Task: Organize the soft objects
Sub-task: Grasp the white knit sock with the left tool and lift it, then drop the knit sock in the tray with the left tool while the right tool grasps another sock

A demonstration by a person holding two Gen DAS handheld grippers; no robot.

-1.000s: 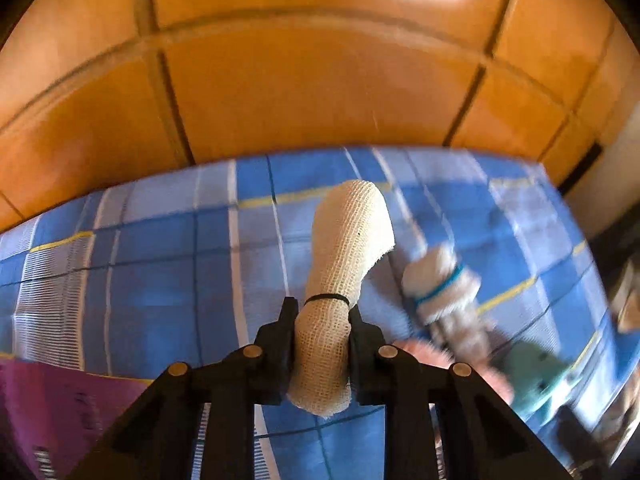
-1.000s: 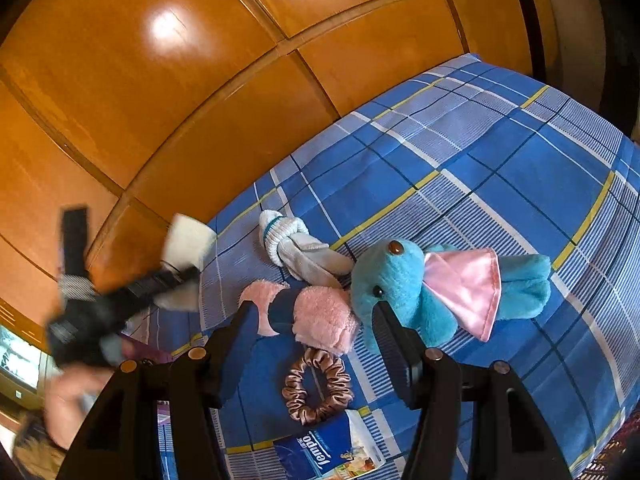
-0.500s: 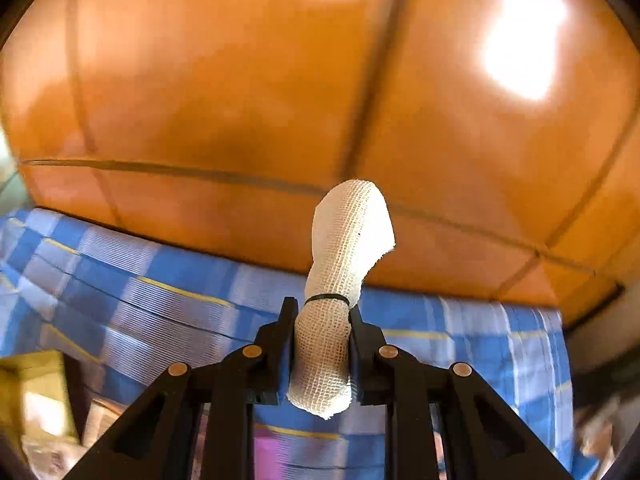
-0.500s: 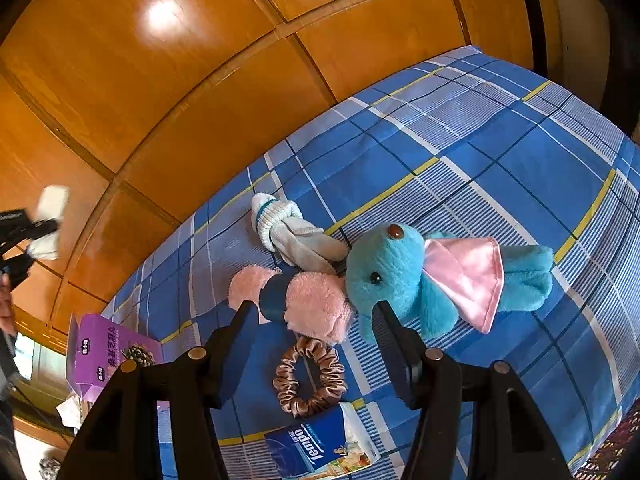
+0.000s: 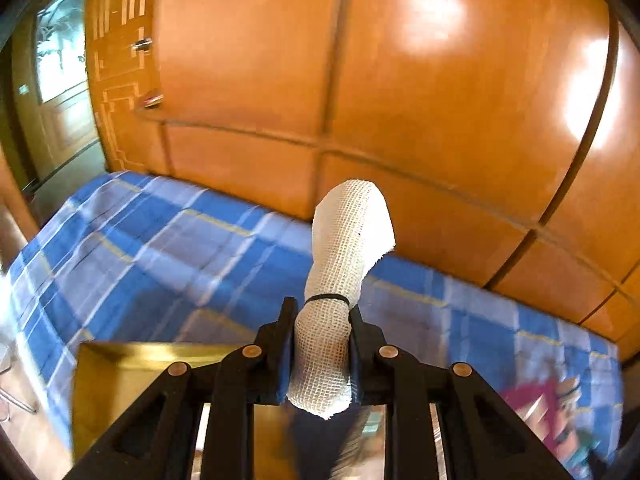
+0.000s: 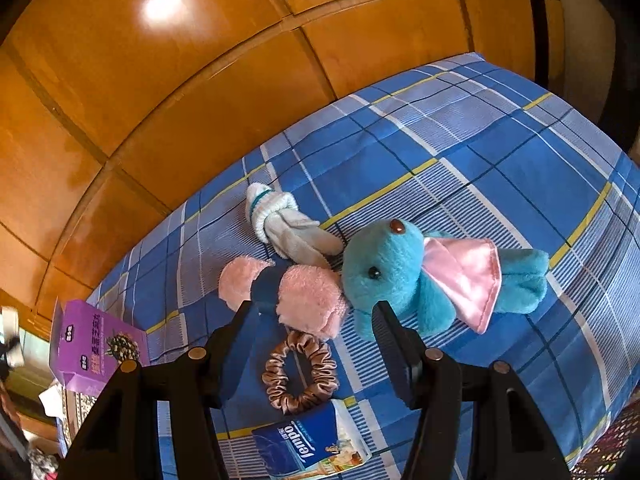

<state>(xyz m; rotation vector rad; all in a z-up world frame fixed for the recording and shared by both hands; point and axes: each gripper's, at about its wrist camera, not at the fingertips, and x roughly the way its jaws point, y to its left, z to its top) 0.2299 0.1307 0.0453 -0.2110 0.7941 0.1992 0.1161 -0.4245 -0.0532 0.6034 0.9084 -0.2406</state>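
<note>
the white bandage roll is held tight between the jaws of the left gripper, above a gold box just below the jaws. what is in the box cannot be seen. next, the roll likely has to be lowered in and let go. the right gripper is spread wide over the brown scrunchie on the bed.

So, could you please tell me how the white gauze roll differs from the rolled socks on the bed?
The gauze roll is clamped between the left gripper fingers, off the bed; the rolled socks lie free on the blue plaid bedcover. The gauze roll is open-weave mesh cinched by a thin black band; the socks are knit with a teal stripe at the cuff. Both are whitish, soft, rolled bundles.
</note>
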